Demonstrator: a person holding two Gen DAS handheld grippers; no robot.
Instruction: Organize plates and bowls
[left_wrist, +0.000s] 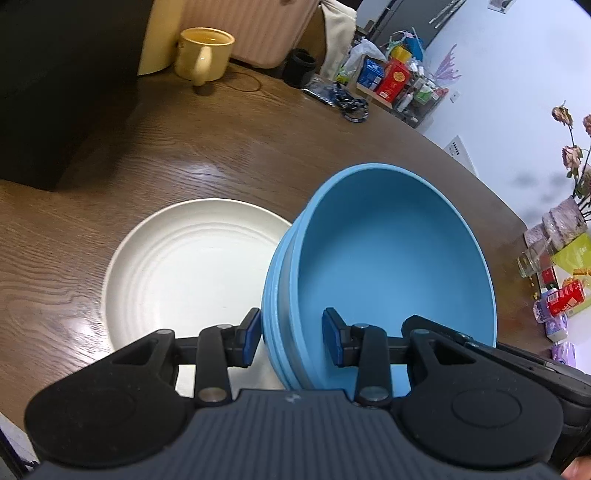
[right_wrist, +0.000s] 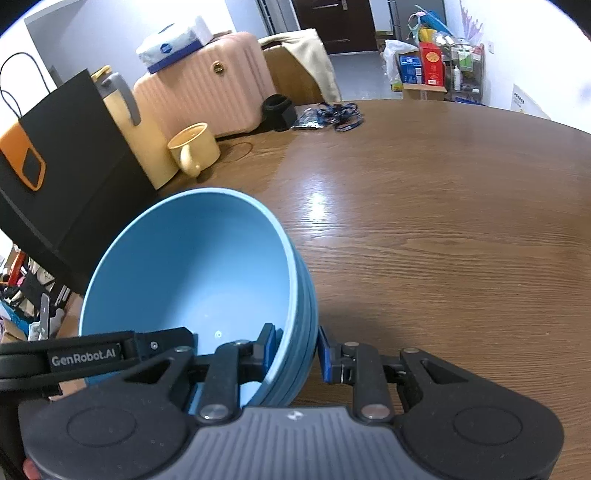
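A stack of nested blue bowls (left_wrist: 384, 266) hangs above the brown wooden table, carried by both grippers. My left gripper (left_wrist: 291, 341) is shut on the stack's left rim, one pad outside the wall and one inside. My right gripper (right_wrist: 297, 350) is shut on the opposite rim of the blue bowls (right_wrist: 192, 273) in the same way. A cream plate (left_wrist: 188, 273) with ringed grooves lies flat on the table, just left of and below the stack; the bowls cover its right edge.
A yellow mug (right_wrist: 194, 147) stands at the table's back by a black paper bag (right_wrist: 70, 166) and a pink suitcase (right_wrist: 207, 88). A black cup (right_wrist: 279, 110) and tangled lanyards (right_wrist: 332, 112) lie farther back. The table's right edge (left_wrist: 517, 218) borders cluttered shelves.
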